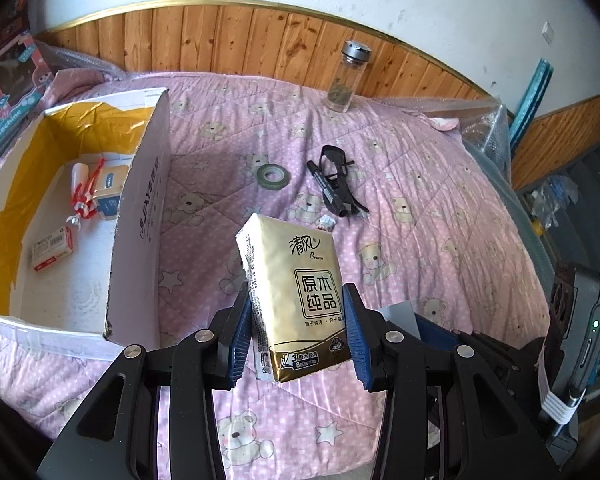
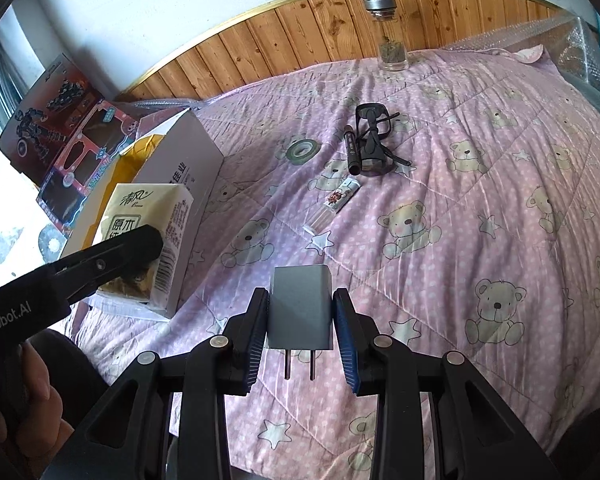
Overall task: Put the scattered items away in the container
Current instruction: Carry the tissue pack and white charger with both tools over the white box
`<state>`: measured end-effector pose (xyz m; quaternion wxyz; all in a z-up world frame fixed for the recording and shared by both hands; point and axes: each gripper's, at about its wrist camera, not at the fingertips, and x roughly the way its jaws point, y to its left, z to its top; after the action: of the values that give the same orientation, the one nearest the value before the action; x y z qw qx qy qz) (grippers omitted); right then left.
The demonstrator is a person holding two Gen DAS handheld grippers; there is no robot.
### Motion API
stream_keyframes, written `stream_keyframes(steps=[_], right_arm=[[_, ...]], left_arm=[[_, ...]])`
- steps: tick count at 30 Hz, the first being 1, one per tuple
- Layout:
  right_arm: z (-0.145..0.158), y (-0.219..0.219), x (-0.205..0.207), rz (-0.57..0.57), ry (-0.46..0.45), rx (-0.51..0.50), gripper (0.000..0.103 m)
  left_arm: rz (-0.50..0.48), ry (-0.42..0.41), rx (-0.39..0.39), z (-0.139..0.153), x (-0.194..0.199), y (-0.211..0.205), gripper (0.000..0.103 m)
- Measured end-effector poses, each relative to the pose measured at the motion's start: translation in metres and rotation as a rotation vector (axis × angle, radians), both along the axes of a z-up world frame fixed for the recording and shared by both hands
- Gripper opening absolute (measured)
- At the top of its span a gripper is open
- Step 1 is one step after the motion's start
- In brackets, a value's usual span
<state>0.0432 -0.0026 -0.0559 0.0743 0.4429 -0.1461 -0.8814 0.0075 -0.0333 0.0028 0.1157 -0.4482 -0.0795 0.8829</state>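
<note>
A pink quilt (image 1: 420,208) printed with bears and stars covers the whole surface, backed by wooden wall panelling (image 1: 236,36). At its left stands the open cardboard box (image 1: 140,216), yellow inside, with a few small packets lying on its floor. The left gripper (image 1: 296,328) holds a gold tissue pack (image 1: 296,292) above the quilt just right of the box's near wall; the pack stands upright between the blue pads, which press its two sides at about mid-height, so most of it rises above the fingers. The right gripper (image 2: 300,316) is clamped on a grey plug adapter (image 2: 300,308), its pads against the two flat sides and the two prongs pointing down toward the camera. Farther back a glass bottle (image 1: 342,78) with a metal cap stands near the panelling. Midway across the quilt lie black glasses (image 2: 374,140) with a black marker (image 2: 351,152) touching them, a roll of green tape (image 1: 271,176) to their left, and a small printed tube (image 2: 342,198) just in front.
</note>
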Motion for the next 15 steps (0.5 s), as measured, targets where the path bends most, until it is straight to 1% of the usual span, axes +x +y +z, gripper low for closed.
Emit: stream_keyframes(steps=[7, 15], right_arm=[[0.017, -0.021, 0.016, 0.052, 0.042, 0.030, 0.034], [0.037, -0.039, 0.025, 0.092, 0.082, 0.025, 0.034]], left_arm=[[-0.008, 0.016, 0.029, 0.009, 0.010, -0.006, 0.045], [0.016, 0.021, 0.052, 0.014, 0.021, -0.027, 0.045]])
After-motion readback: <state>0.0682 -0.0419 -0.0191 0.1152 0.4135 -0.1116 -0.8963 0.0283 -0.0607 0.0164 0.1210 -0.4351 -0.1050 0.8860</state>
